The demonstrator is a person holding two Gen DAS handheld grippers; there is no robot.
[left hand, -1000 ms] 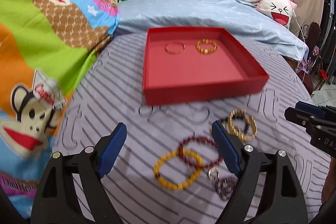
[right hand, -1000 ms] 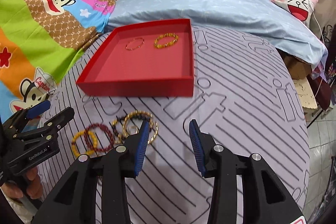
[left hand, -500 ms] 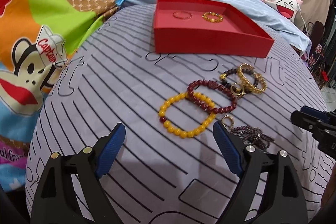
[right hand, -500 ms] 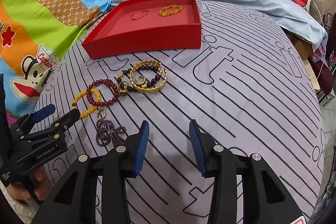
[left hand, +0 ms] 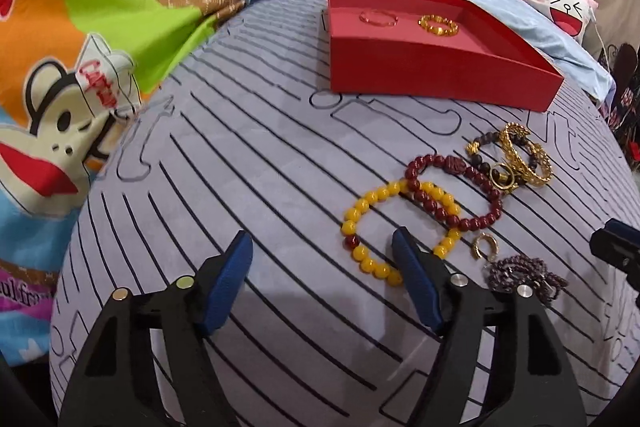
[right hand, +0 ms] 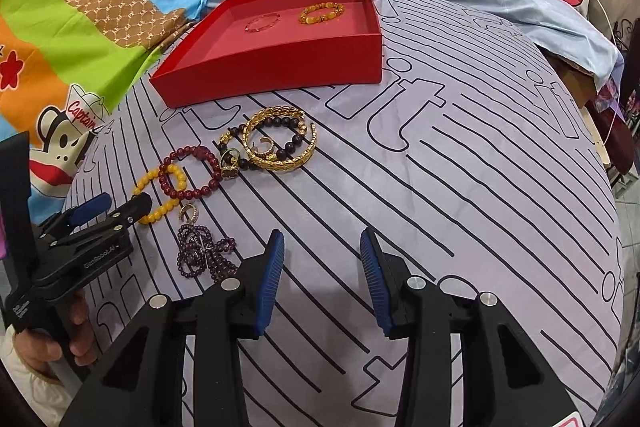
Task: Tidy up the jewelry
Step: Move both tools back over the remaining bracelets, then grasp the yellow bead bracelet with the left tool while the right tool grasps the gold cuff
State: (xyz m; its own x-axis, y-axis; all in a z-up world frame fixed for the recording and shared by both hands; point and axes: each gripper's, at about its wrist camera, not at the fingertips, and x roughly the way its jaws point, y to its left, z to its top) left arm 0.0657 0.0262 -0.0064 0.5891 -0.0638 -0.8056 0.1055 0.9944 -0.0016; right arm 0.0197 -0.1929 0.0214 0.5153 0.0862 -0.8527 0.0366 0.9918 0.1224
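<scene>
The striped cloth (right hand: pixel 460 187) lies bare on the right. On the left, bracelets (right hand: pixel 276 141) crowd together below the red tray (right hand: pixel 280 75), whose near wall blocks the way.

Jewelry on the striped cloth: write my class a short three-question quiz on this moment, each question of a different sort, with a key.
1. True or false: the red tray holds exactly two pieces.
2. Multiple choice: which bracelet lies nearest the left gripper? A) gold leaf bangle B) yellow bead bracelet C) amber bracelet in the tray
3. Fill in: the dark red bead bracelet overlaps the ______ bracelet.

Key
1. True: a thin pink bangle and the amber bracelet.
2. B. One finger is at its rim, and the jaws are closing with nothing pressed between them.
3. Yellow bead.
</scene>
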